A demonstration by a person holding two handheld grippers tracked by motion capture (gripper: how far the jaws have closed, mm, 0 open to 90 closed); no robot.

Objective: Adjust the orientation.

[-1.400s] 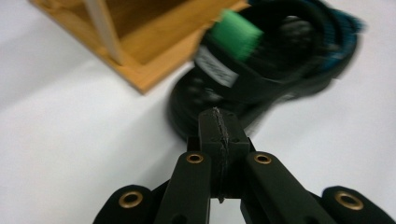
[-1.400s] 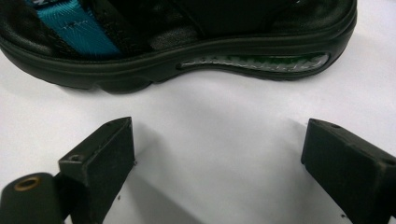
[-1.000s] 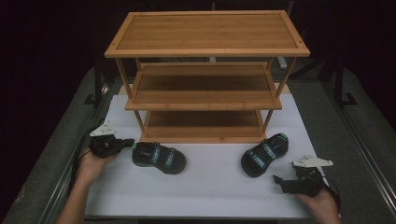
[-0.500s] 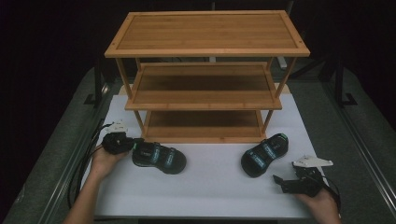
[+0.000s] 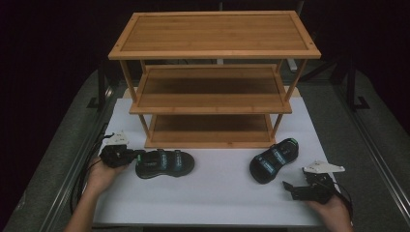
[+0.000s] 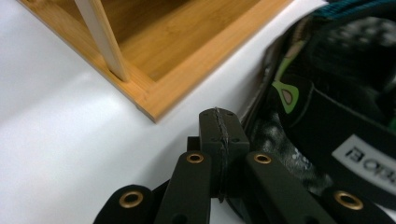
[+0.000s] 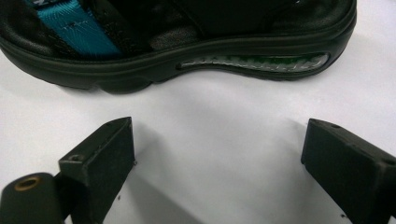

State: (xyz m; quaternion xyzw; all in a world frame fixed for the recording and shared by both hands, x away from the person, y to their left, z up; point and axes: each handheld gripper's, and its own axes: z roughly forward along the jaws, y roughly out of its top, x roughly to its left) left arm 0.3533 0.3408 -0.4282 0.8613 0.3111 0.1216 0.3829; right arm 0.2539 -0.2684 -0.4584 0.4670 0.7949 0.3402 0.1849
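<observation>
Two black sandals with teal straps lie on the white mat in front of a three-tier bamboo rack. My left gripper is at the heel end of the left sandal. In the left gripper view its jaws are shut together, with the sandal right beside them and the rack's bottom corner behind. My right gripper rests on the mat just in front of the right sandal. It stands open, a bare gap between it and the sandal's sole.
The rack stands at the back of the white mat, all its shelves bare. Grey table surface and dark rails run along both sides. Cables trail from the left gripper off the mat's left edge.
My left gripper has shifted slightly right and nearer, up against the left sandal's heel. The right gripper and both sandals have stayed put.
</observation>
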